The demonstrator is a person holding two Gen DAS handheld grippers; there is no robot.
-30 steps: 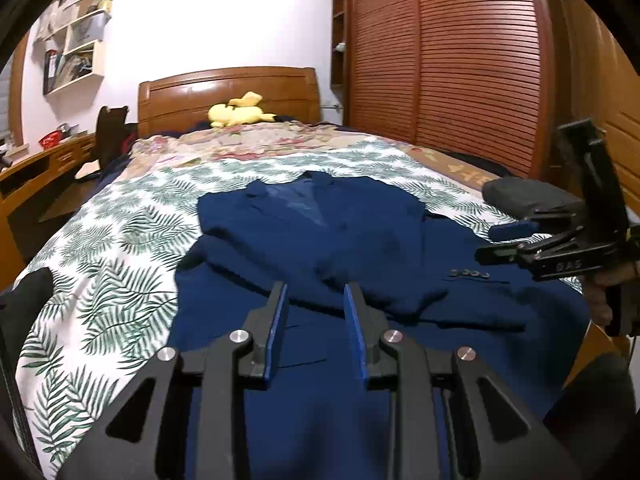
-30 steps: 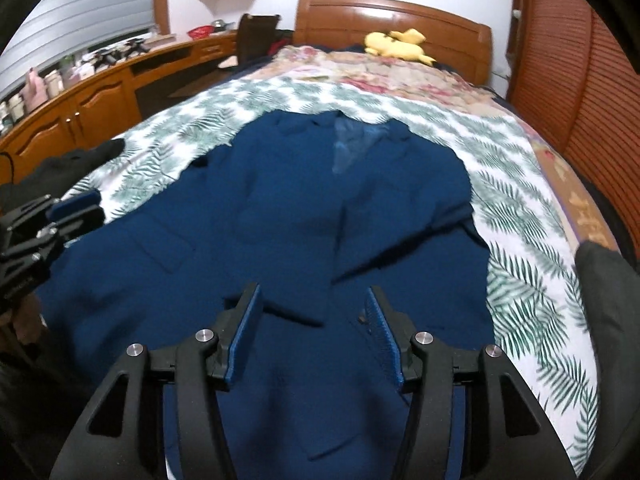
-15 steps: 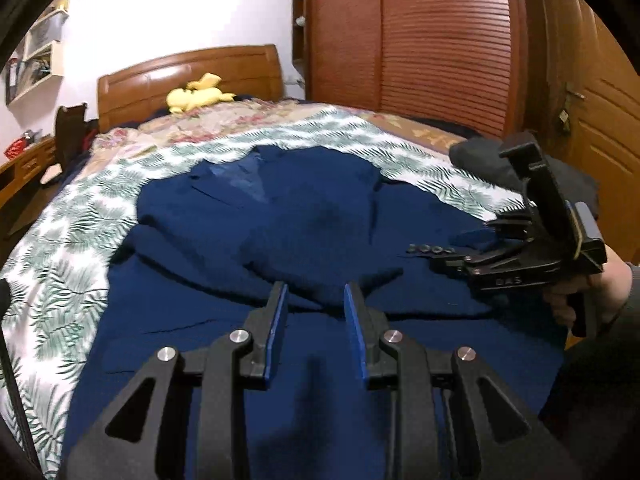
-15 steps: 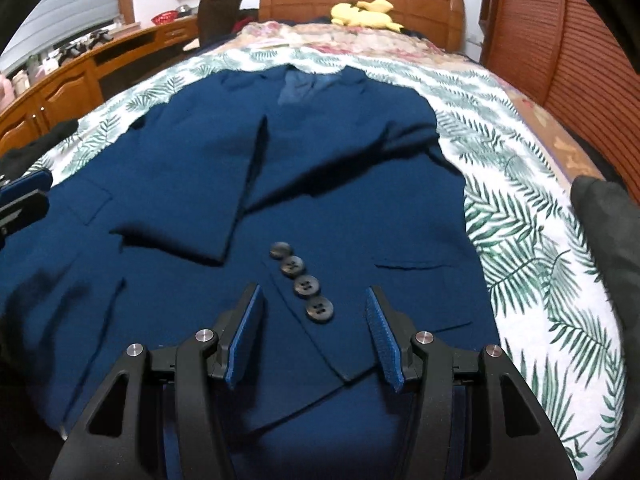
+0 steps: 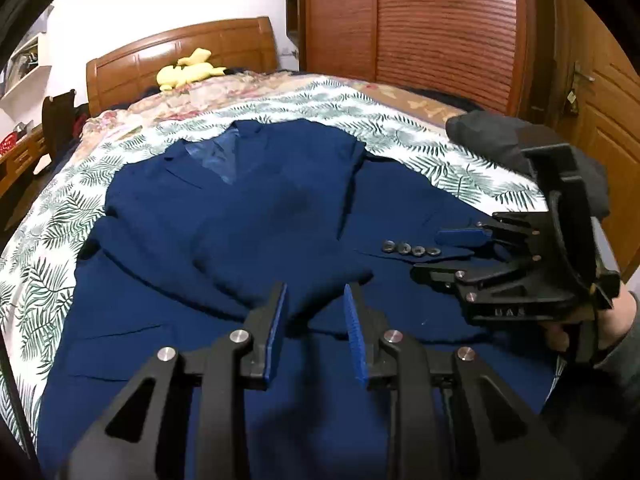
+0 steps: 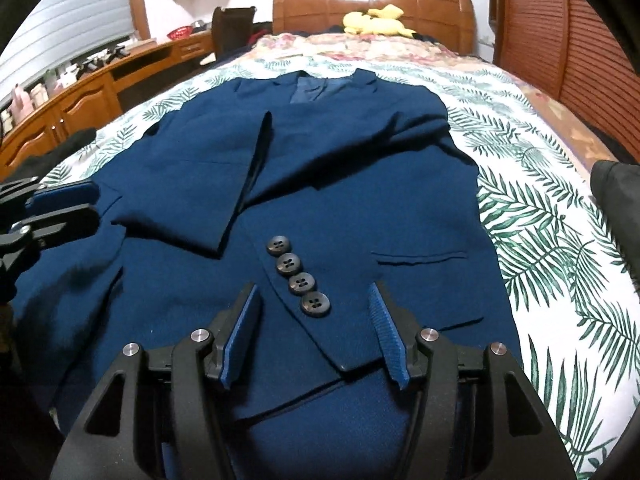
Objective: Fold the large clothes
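Note:
A navy blue suit jacket lies face up on the leaf-print bed cover, both sleeves folded across its chest. My left gripper hovers low over the end of one folded sleeve, jaws narrowly open with nothing between them. In the right wrist view it shows at the left edge. My right gripper stands over the other sleeve's cuff and its several dark buttons. Its jaws are opening, the cuff lies between the fingers, and the pads do not press on it. The left wrist view shows this gripper beside the buttons.
A yellow plush toy rests by the wooden headboard. A dark grey garment lies at the bed's right edge. Slatted wardrobe doors stand to the right, and a wooden cabinet runs along the left. A hand holds the right gripper.
My right gripper has sunk from above the jacket's middle down to the buttoned cuff and its jaws stand slightly wider. My left gripper has shifted right across the jacket, toward the right gripper.

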